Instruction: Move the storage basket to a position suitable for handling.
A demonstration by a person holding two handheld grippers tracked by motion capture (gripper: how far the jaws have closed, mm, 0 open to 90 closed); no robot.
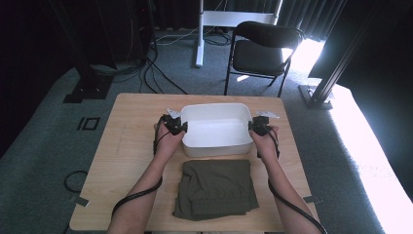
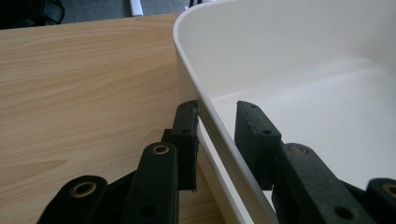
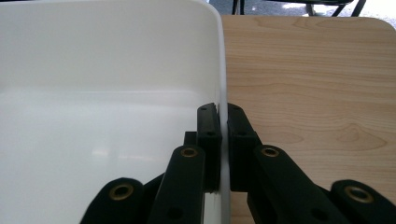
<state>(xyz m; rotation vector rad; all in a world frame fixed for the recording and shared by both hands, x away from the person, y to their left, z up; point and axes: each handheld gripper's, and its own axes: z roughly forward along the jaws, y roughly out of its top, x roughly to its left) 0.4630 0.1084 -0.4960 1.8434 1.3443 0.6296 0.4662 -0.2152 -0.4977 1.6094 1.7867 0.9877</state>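
From above, a folded olive-green cloth garment [image 1: 215,188] lies on the light wooden counter [image 1: 126,146] just in front of the white rectangular plastic tub [image 1: 216,127], with a black folding chair [image 1: 260,51] beyond. The left tool [image 2: 217,135] straddles the tub's left wall with a gap on the inner side, not yet clamped. The right tool [image 3: 223,140] is clenched on the tub's right wall.

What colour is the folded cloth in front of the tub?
The folded cloth is dark olive green, plain with no pattern. The high view shows it best.
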